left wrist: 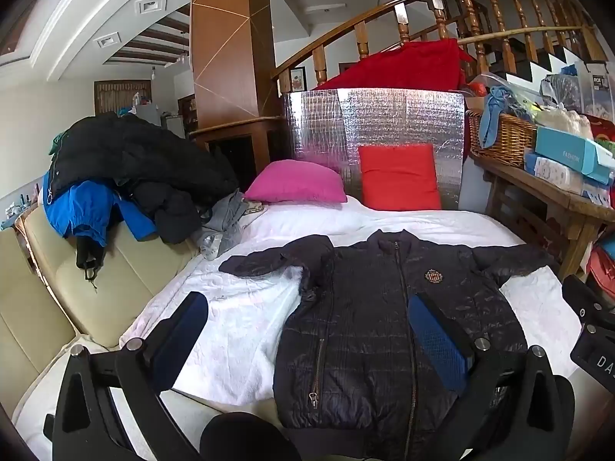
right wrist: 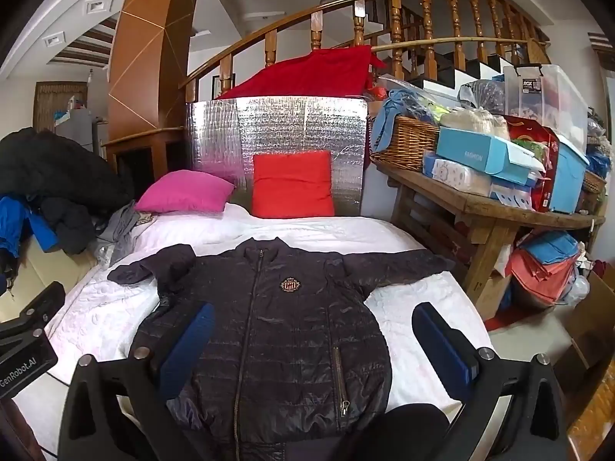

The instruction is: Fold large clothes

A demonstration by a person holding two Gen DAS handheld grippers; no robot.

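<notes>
Right now my left gripper (left wrist: 307,330) is spread as wide as it goes, its blue pads (left wrist: 438,342) gripping nothing; the jaws hang above the lower left part of the dark quilted jacket (left wrist: 369,326) without touching it, one pad over the white bedcover (left wrist: 238,330) and the other over the jacket's front; my right gripper (right wrist: 313,342) is likewise fully released and empty, one of its pads (right wrist: 188,345) over the jacket's front and the other over the bedcover beside the jacket's right hem; each gripper shows at the side edge of the other's view, so they sit near one another at the near edge of the bed; the jacket lies flat and face up in the middle of the bed, zipped closed, hem toward me and collar away, its crest badge (right wrist: 289,285) upward, both sleeves stretched out toward the bed's side edges; farther on, at the head edge, a pink cushion (right wrist: 184,191) lies flat toward the left corner and a red cushion (right wrist: 293,183) leans upright against a silver foil panel (right wrist: 276,126); off the bed's left edge a pile of dark and blue coats (left wrist: 115,176) rests on a cream sofa (left wrist: 127,272); off the right edge stands a cluttered wooden bench (right wrist: 496,211).
</notes>
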